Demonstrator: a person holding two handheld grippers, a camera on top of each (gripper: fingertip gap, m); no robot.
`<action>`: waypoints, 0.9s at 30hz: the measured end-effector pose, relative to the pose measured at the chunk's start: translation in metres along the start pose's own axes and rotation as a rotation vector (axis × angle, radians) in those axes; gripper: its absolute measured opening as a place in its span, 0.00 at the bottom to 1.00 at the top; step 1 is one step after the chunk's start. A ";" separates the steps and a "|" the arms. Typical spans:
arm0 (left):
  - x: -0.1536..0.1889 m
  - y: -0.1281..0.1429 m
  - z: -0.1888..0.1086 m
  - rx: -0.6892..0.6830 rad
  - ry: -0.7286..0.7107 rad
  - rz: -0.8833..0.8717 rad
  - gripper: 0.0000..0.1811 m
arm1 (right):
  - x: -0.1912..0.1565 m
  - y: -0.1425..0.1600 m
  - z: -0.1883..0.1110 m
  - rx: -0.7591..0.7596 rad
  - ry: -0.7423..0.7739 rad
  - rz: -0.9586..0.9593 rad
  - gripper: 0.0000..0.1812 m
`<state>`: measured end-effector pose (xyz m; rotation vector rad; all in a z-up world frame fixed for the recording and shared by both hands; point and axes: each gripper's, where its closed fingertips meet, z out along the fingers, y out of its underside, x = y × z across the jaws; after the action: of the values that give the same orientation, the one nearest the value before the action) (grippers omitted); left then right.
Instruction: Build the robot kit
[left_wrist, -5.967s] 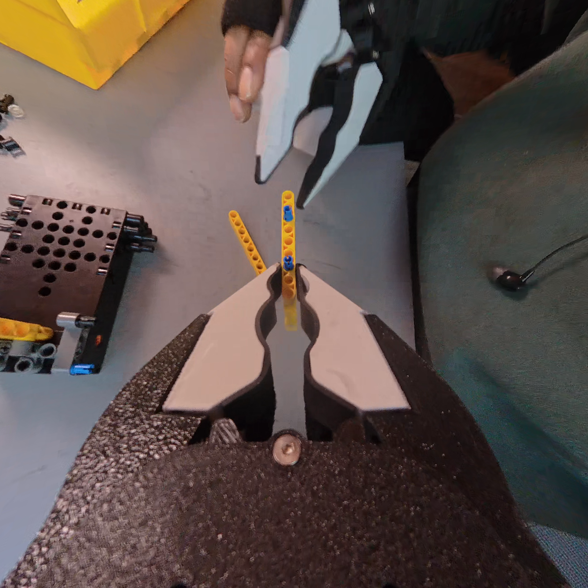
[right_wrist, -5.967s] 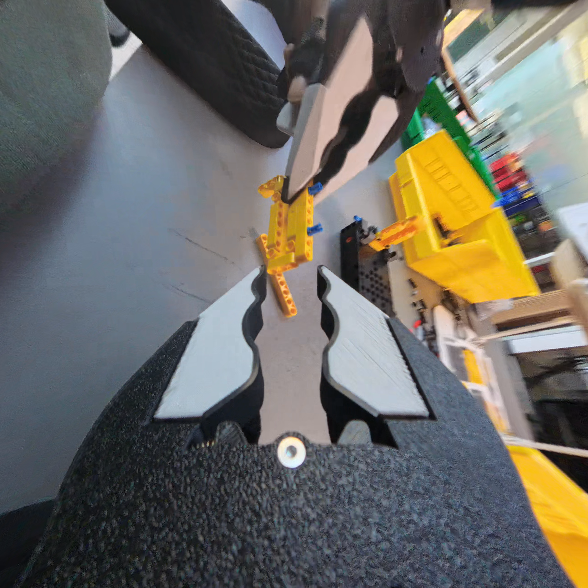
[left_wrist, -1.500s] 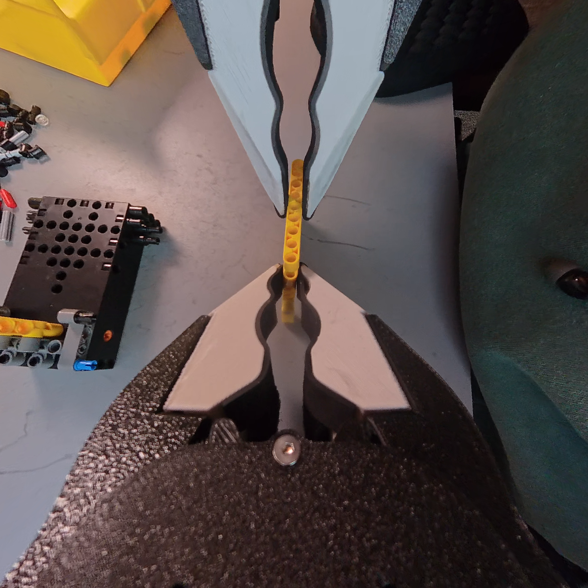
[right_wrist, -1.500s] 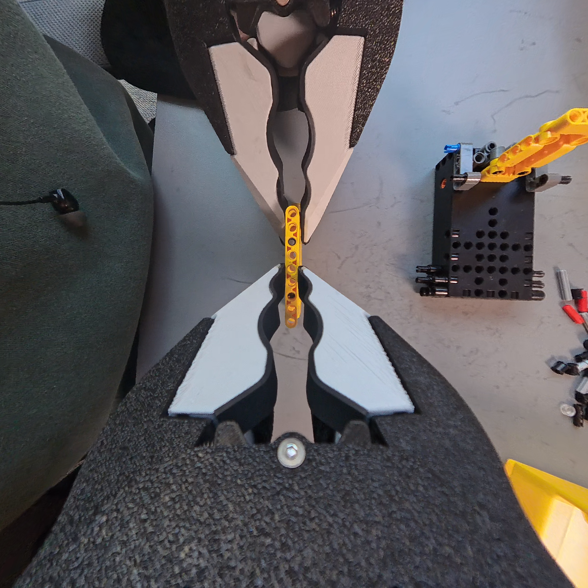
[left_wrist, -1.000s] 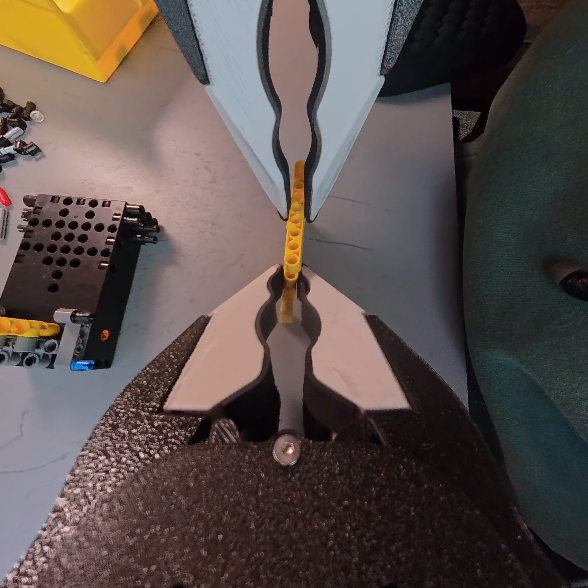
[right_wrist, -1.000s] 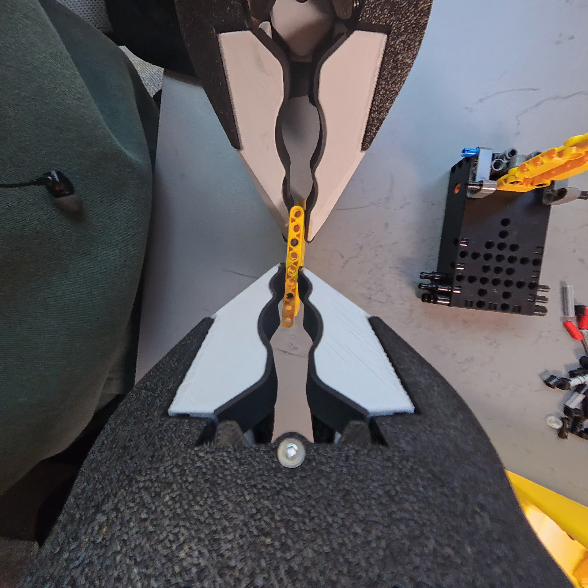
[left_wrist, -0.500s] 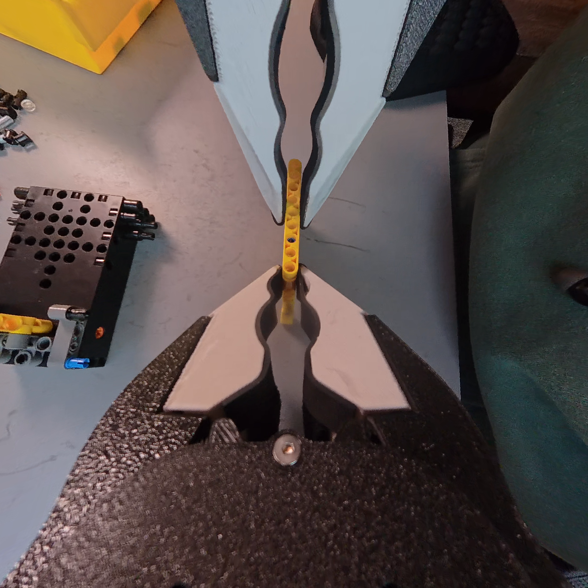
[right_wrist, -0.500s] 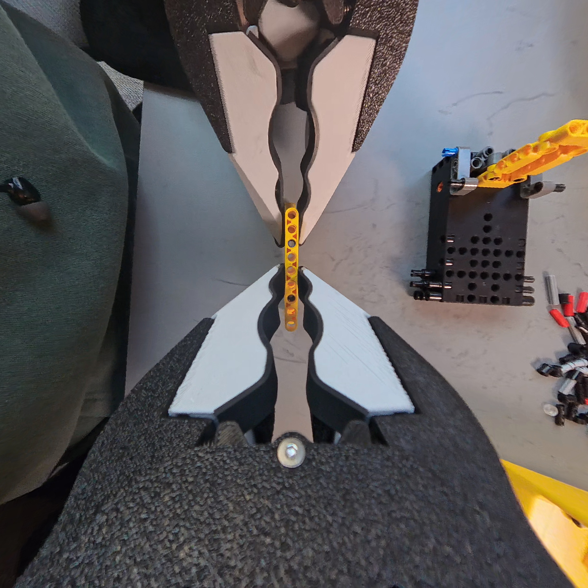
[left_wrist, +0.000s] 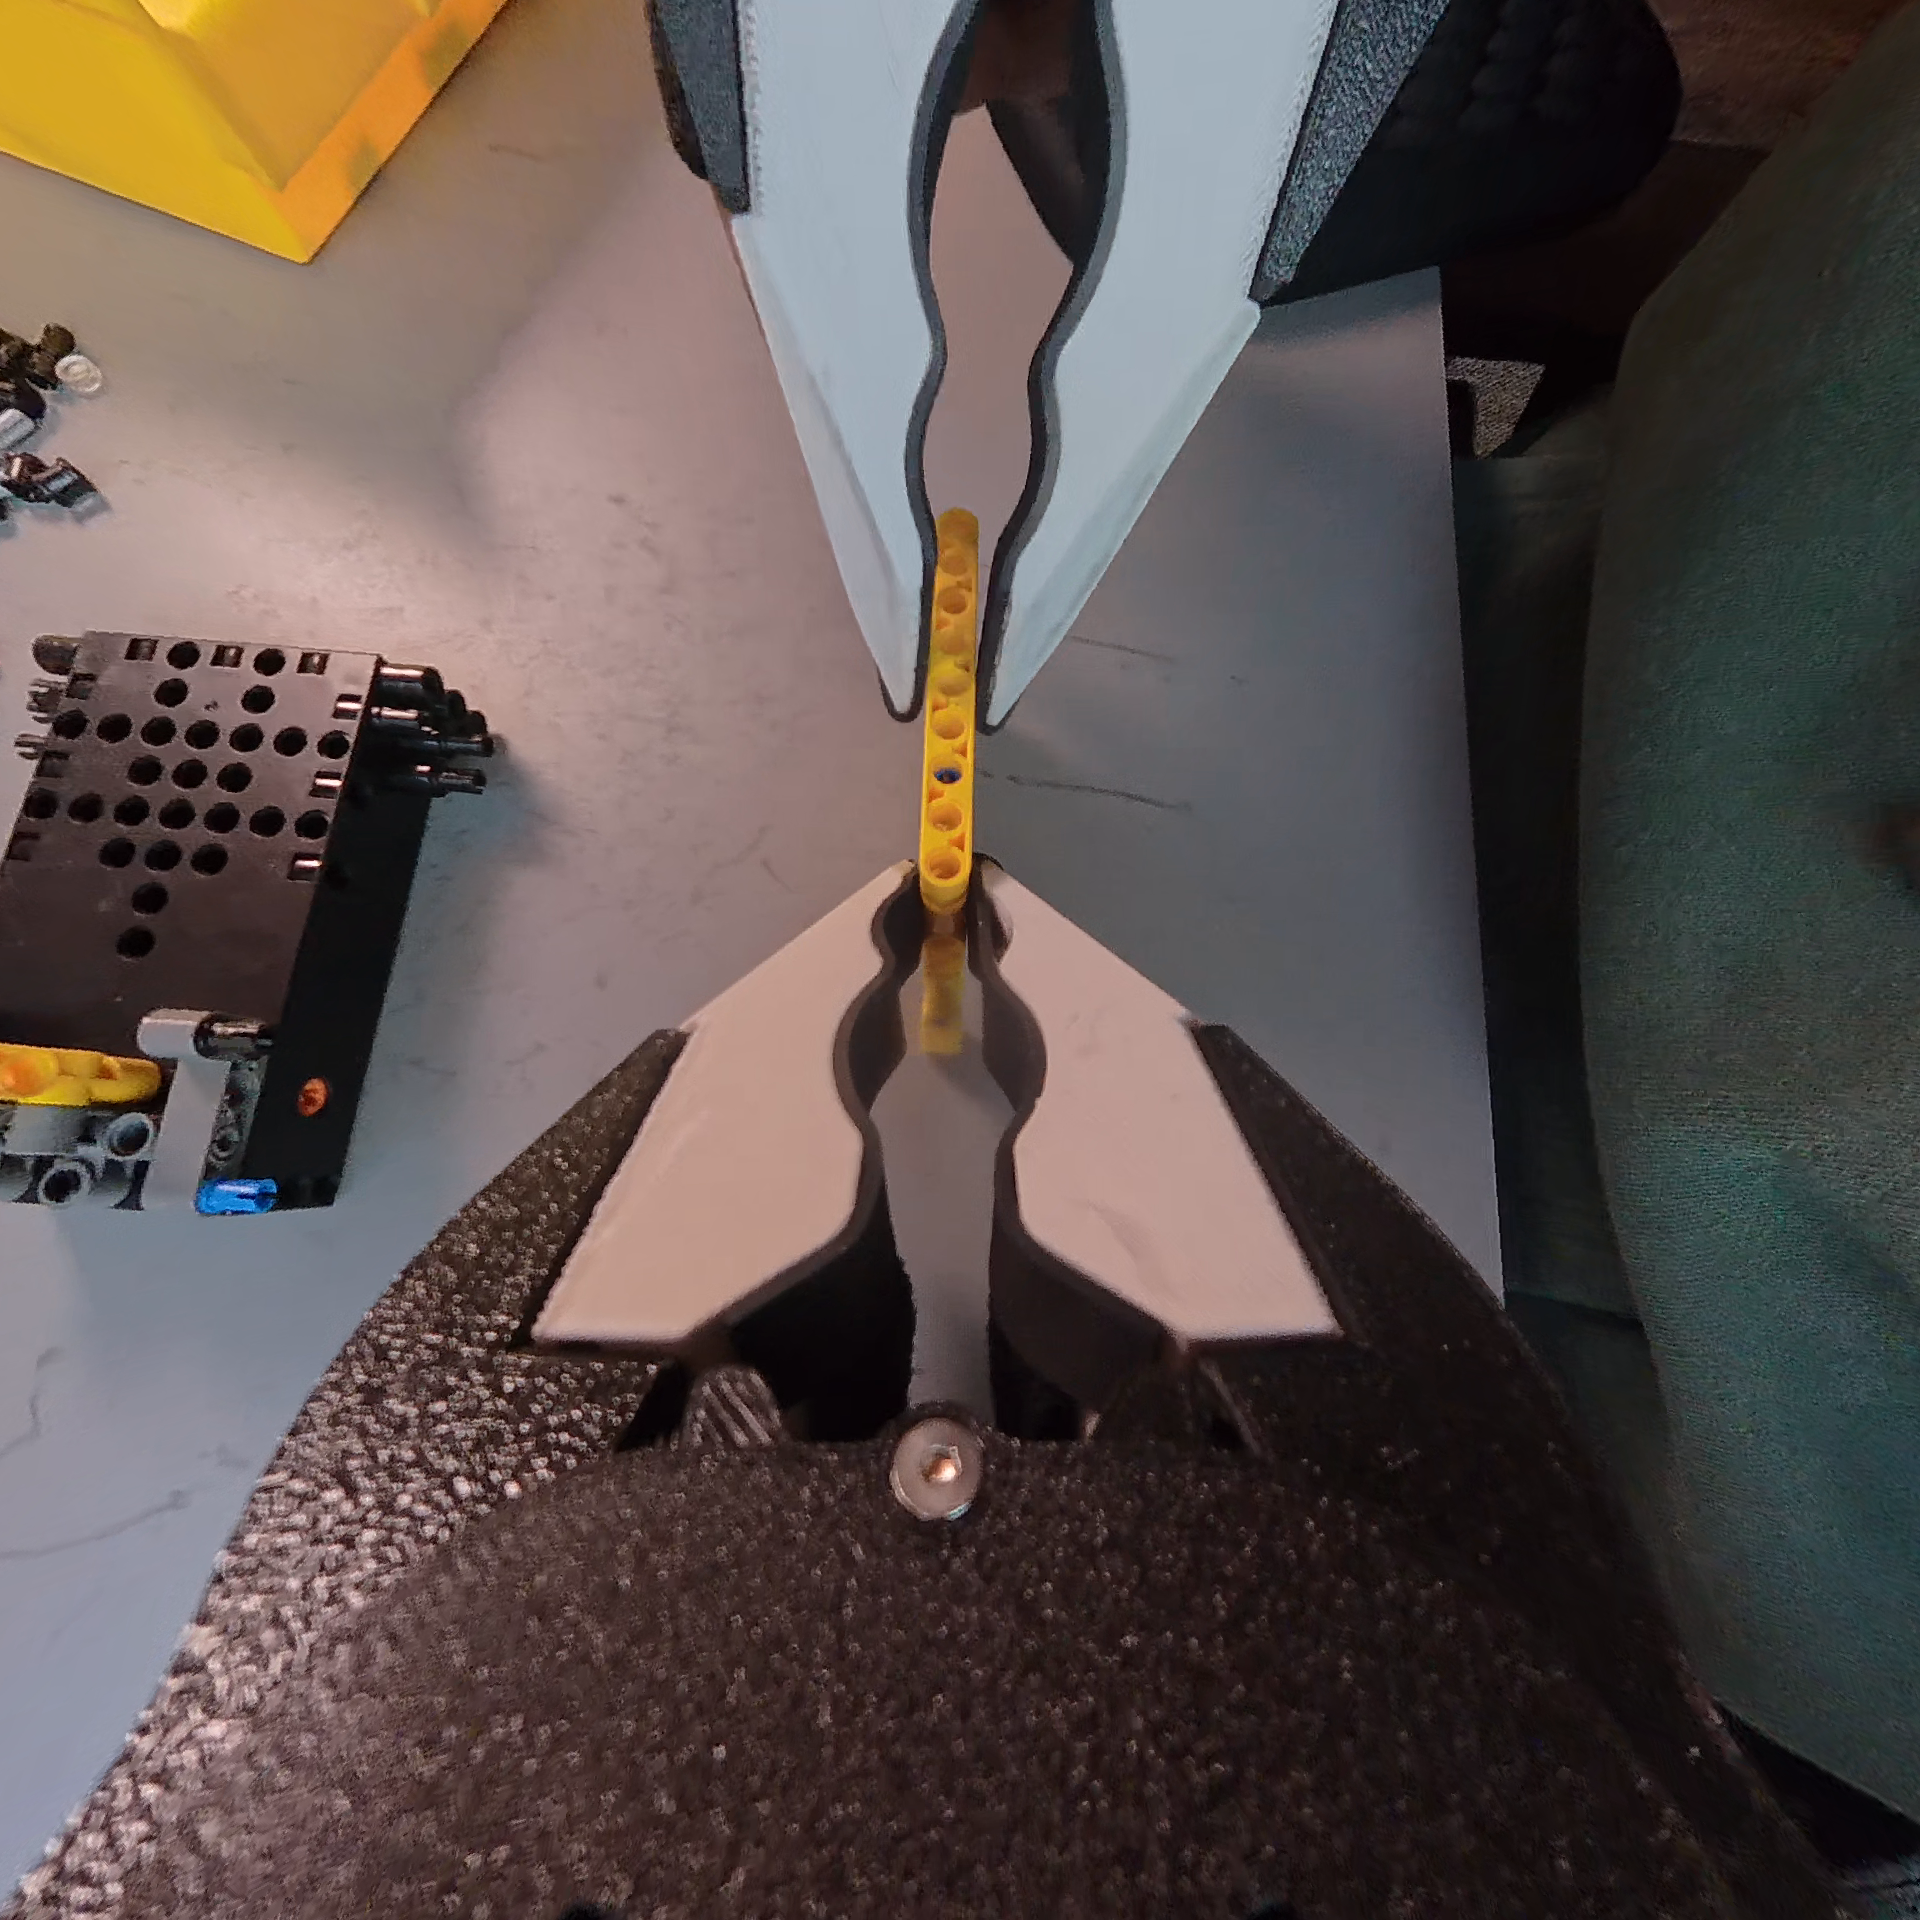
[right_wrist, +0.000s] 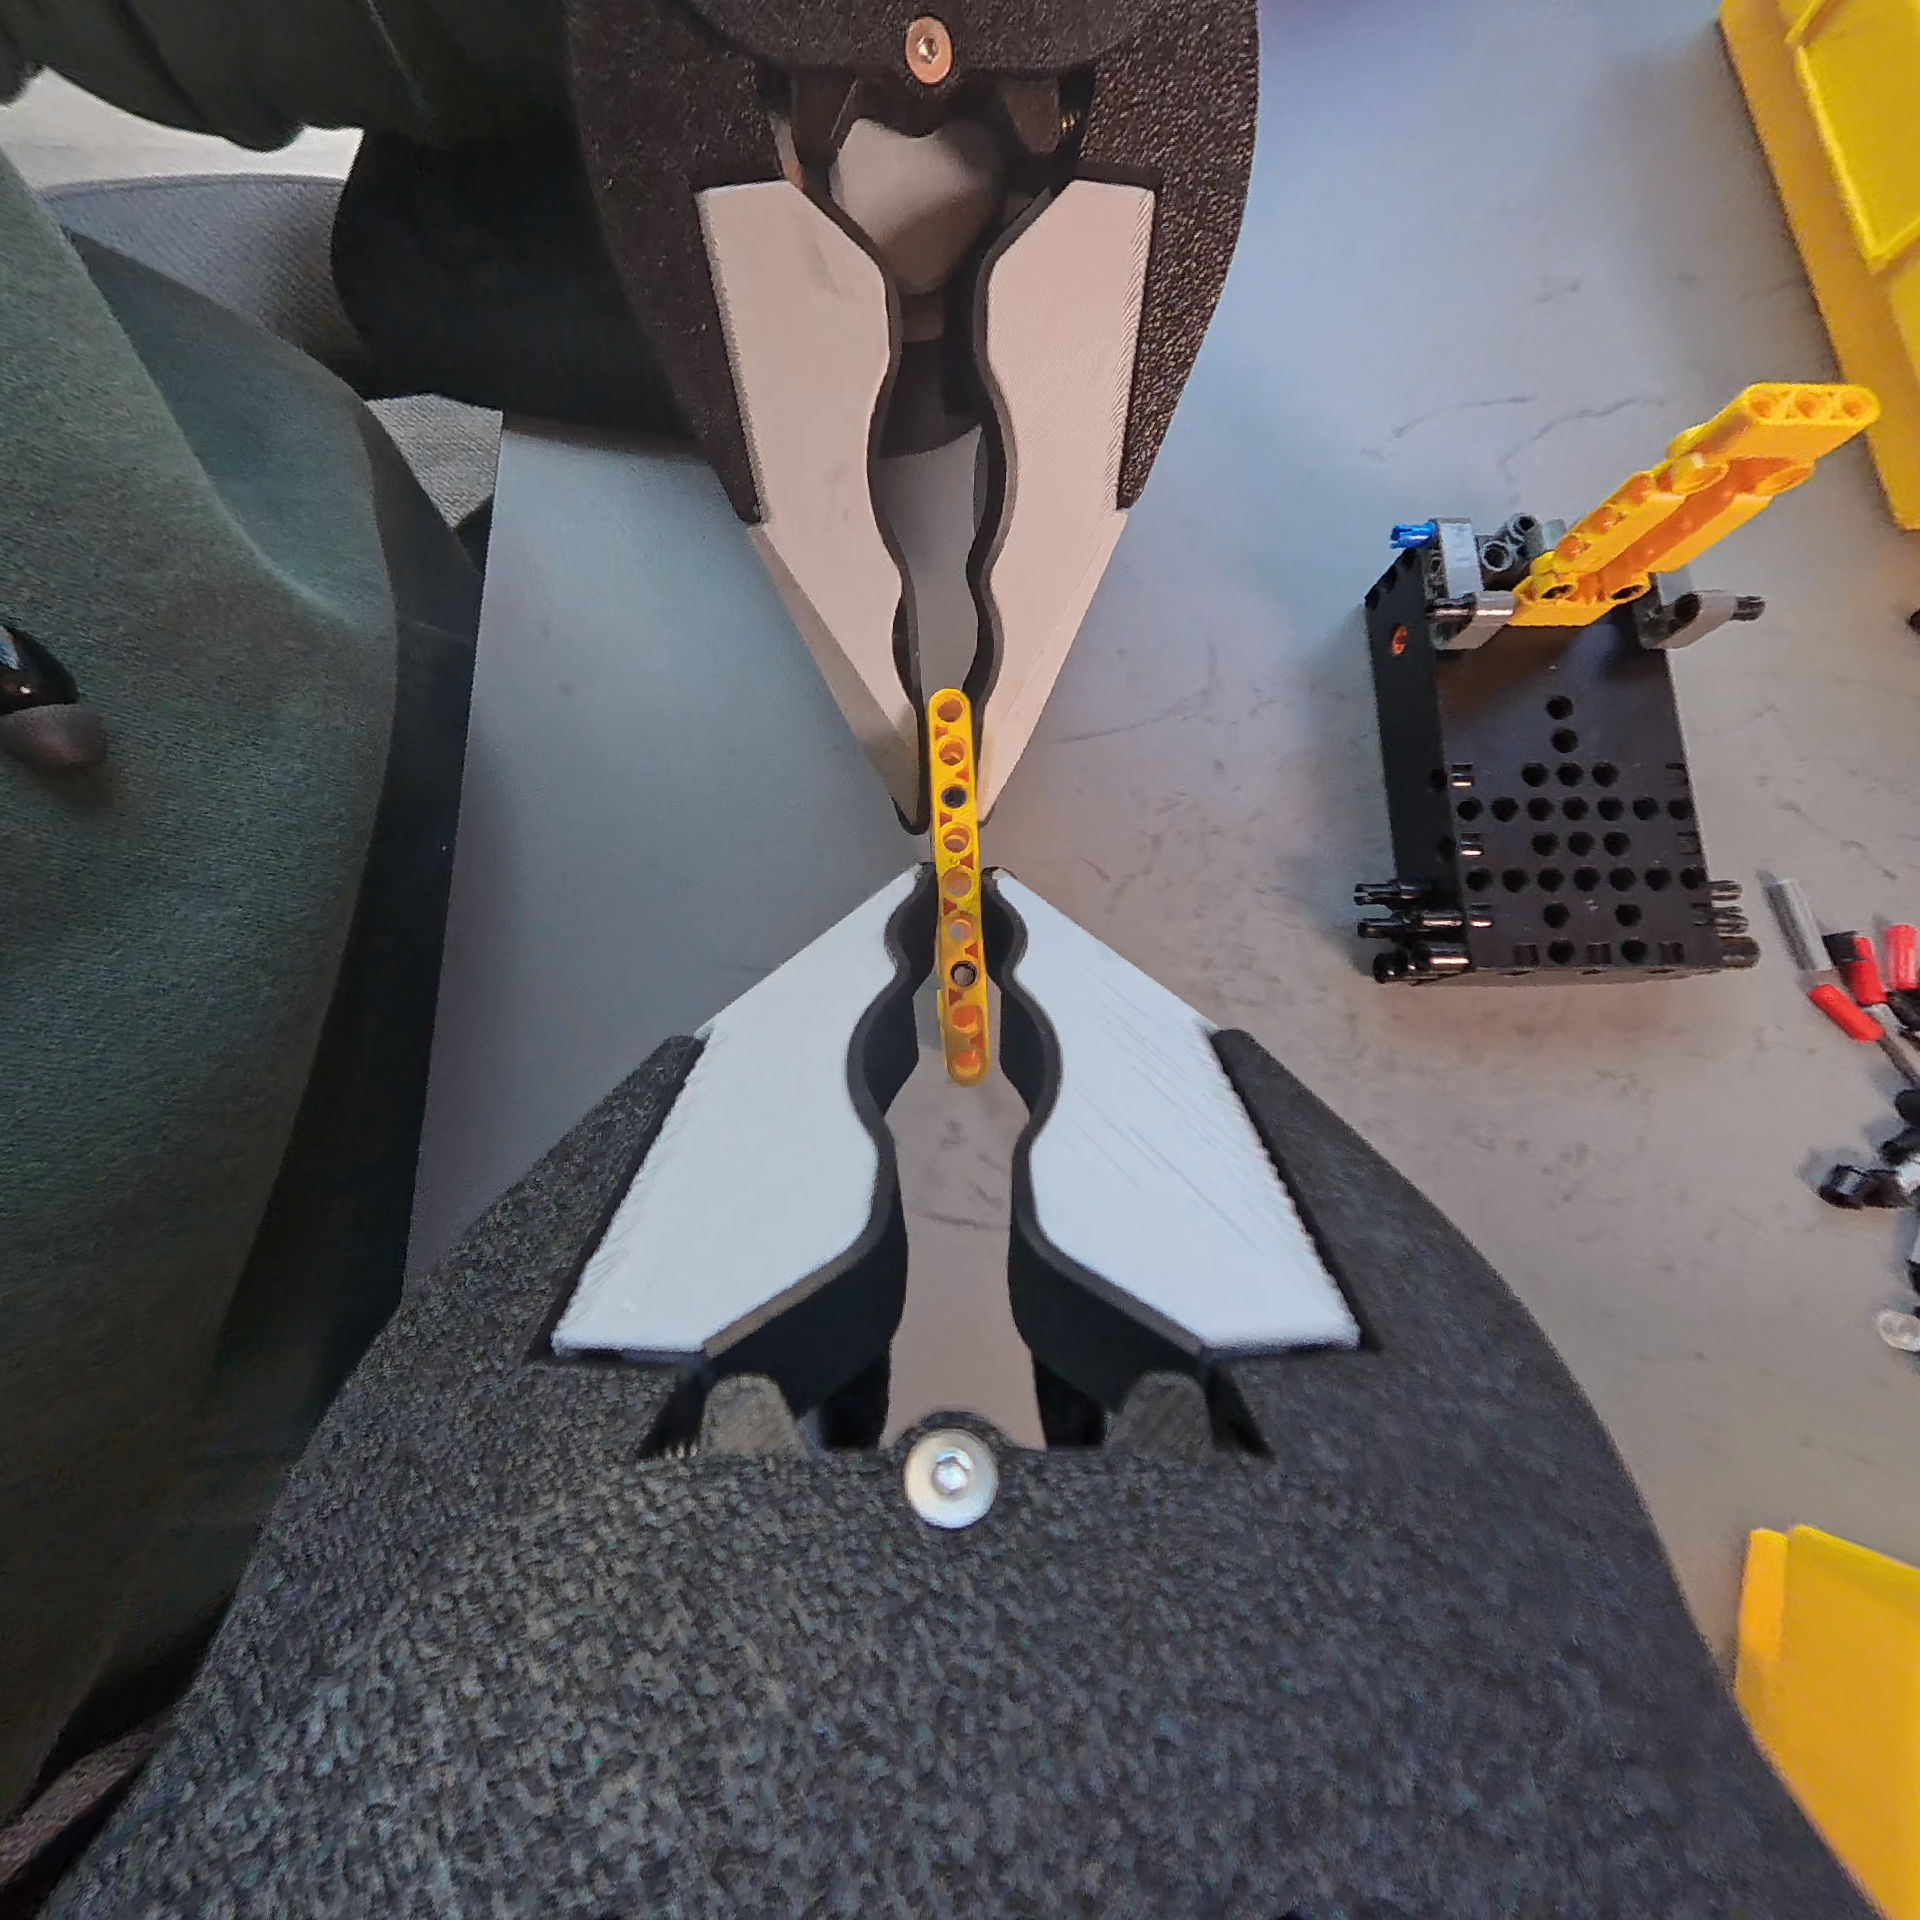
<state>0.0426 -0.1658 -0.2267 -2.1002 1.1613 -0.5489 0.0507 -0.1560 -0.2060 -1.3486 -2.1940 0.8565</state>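
L gripper (left_wrist: 948, 883) pinching yellow beam (left_wrist: 951, 727) | R gripper (right_wrist: 956, 883) pinching far end, 12 o'clock, unchanged | black block (left_wrist: 197, 831) 9 o'clock

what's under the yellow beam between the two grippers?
Under the yellow beam, only bare grey table shows. Left hand-held gripper and right hand-held gripper each clamp an end, so the table directly beneath those ends is covered.
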 end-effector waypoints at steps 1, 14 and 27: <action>0.000 0.000 0.000 -0.002 -0.004 0.007 0.04 | 0.000 0.002 -0.002 -0.010 0.020 -0.026 0.05; 0.001 0.000 0.000 0.002 -0.013 0.027 0.04 | 0.000 0.016 -0.015 -0.103 0.004 -0.044 0.04; -0.002 0.001 -0.001 0.003 -0.022 0.020 0.04 | -0.003 0.020 -0.009 -0.094 -0.011 -0.025 0.04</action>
<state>0.0404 -0.1649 -0.2268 -2.0854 1.1667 -0.5167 0.0703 -0.1497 -0.2139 -1.3602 -2.2798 0.7619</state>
